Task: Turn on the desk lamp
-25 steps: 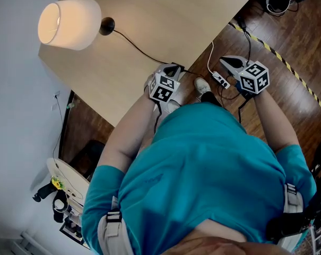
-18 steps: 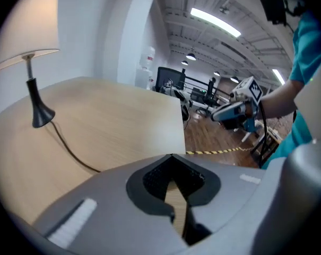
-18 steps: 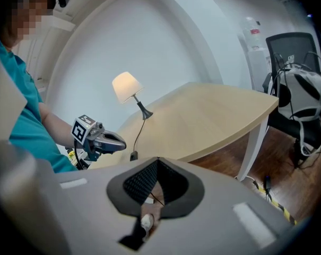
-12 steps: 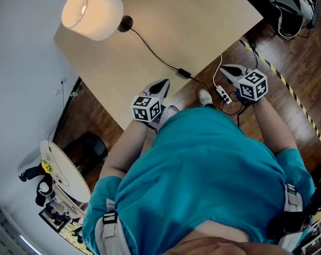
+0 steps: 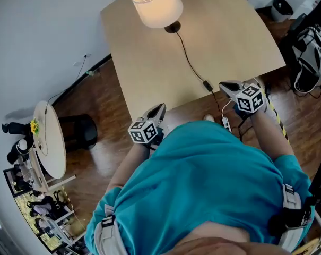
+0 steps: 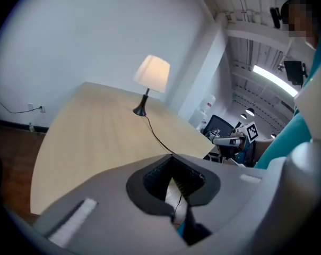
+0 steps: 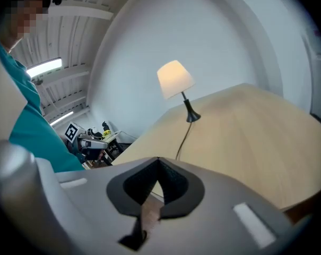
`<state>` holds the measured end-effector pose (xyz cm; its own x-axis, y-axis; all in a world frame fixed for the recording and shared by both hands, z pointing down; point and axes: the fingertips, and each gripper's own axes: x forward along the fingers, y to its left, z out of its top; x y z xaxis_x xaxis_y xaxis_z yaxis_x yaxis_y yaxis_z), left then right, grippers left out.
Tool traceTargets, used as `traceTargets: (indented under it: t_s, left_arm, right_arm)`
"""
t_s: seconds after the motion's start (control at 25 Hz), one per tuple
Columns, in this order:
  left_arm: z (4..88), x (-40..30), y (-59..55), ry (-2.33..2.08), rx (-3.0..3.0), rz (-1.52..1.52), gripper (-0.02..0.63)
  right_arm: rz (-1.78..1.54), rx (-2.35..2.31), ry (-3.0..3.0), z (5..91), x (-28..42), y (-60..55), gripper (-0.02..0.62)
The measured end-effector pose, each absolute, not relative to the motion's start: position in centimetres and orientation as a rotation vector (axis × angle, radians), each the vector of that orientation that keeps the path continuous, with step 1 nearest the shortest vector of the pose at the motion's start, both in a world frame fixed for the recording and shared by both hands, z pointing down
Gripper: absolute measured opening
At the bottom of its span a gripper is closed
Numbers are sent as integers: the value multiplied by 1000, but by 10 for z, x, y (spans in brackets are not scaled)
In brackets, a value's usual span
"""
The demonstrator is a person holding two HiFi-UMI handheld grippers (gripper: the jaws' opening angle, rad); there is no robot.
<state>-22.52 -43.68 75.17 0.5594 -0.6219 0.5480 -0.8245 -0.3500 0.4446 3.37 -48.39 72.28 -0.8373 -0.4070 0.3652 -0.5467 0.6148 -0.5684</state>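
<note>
desk lamp (image 5: 156,4) glows at the far edge of the table (image 5: 240,31), so the task looks done. your left gripper (image 5: 158,110) and right gripper (image 5: 227,86) hang near the near edge, jaws pressed together, empty. draw back clear of the cord switch (image 5: 207,84).

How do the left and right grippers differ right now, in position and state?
The right gripper sits right beside the inline switch on the lamp's cord, while the left gripper is well clear of it. The left gripper is near the desk's near corner, and the right gripper is further along that same edge. Shared: both are shut on nothing, and both point toward the lit lamp.
</note>
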Motion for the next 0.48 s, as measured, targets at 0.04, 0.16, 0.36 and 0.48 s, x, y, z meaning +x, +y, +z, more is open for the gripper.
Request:
traceTargets:
  t_s: [0.04, 0.16, 0.36, 0.48]
  left_arm:
    - [744, -242, -423, -1188, 2090, 331, 3]
    - [723, -288, -371, -1243, 2089, 244, 3]
    - [731, -345, -263, -1312, 2153, 98, 3]
    - [738, -385, -163, -1318, 2185, 56, 2]
  right_arm:
    - [994, 764, -2651, 713, 17, -474, 2]
    - [907, 714, -2664, 683, -28, -434, 2]
    - [682, 700, -2681, 664, -78, -342, 2]
    - [654, 727, -2687, 670, -111, -242, 2]
